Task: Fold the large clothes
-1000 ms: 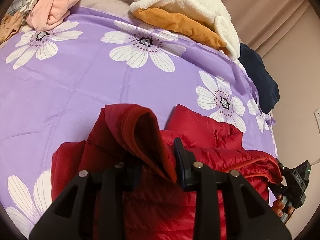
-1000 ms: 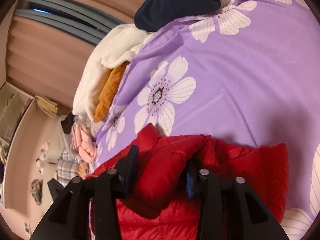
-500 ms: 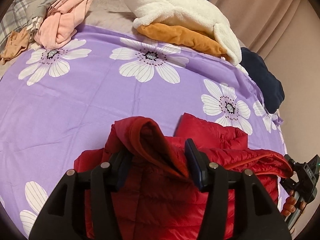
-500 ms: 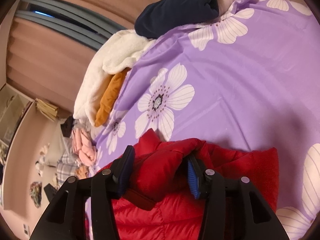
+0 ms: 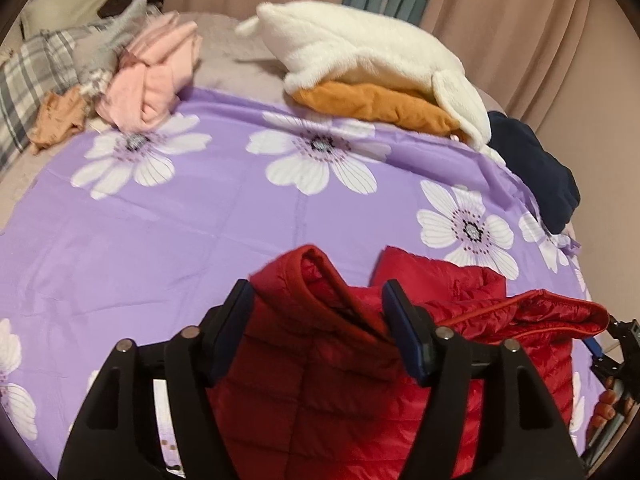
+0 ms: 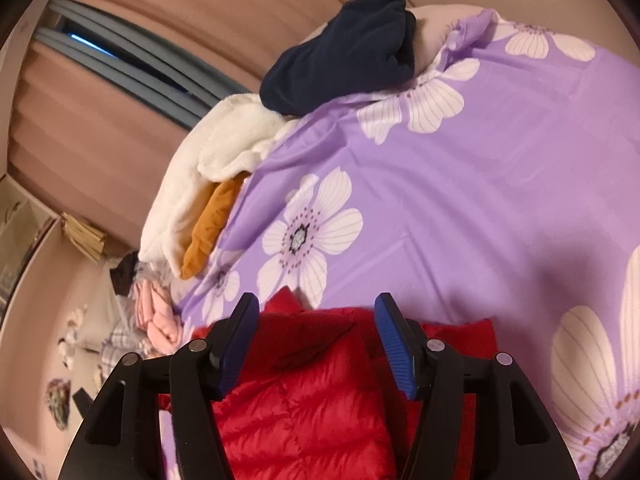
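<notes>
Red puffer jacket [image 5: 320, 392] lies on purple floral sheet [image 5: 160, 248], bed's near edge. Left claw [image 5: 316, 320] & right claw [image 6: 314, 332] both just opening, spread, w/ jacket folds between, unpinched.

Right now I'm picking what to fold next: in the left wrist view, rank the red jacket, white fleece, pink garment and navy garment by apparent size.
1. Red jacket, though it is nearest the camera, which inflates it.
2. White fleece.
3. Pink garment and navy garment look alike; unranked.
</notes>
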A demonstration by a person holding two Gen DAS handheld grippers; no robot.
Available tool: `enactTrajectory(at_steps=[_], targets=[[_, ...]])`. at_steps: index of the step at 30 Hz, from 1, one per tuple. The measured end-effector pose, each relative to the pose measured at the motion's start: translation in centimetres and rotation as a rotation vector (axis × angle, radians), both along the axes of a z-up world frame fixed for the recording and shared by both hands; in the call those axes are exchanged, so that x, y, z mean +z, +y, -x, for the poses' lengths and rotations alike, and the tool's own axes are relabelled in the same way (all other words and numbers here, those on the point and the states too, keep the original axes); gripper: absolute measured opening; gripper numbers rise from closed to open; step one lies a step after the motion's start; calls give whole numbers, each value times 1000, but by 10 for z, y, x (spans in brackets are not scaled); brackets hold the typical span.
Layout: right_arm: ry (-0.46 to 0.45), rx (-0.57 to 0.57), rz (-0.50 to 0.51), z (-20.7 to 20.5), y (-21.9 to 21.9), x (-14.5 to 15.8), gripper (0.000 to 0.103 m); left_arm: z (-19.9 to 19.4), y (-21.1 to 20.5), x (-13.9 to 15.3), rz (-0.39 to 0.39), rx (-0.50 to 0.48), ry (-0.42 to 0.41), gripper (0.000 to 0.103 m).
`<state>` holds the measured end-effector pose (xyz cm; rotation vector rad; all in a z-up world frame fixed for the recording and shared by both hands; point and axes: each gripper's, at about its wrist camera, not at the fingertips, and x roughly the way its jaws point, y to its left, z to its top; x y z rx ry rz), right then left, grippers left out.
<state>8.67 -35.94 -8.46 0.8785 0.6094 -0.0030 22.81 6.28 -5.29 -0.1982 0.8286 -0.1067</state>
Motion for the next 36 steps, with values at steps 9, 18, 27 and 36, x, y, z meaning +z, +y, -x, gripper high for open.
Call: enactTrajectory(at_steps=[9, 18, 27, 36], targets=[[-35, 76, 186, 17, 36, 26, 60, 31, 5, 14, -26, -13, -50, 71], [-7, 219, 480, 28, 98, 25, 60, 62, -9, -5, -60, -87, -14, 71], [45, 268, 602, 39, 131, 7, 60, 81, -28, -33, -105, -158, 33, 71], [130, 278, 636, 38, 136, -14, 60, 82, -46, -53, -142, -206, 68, 71]])
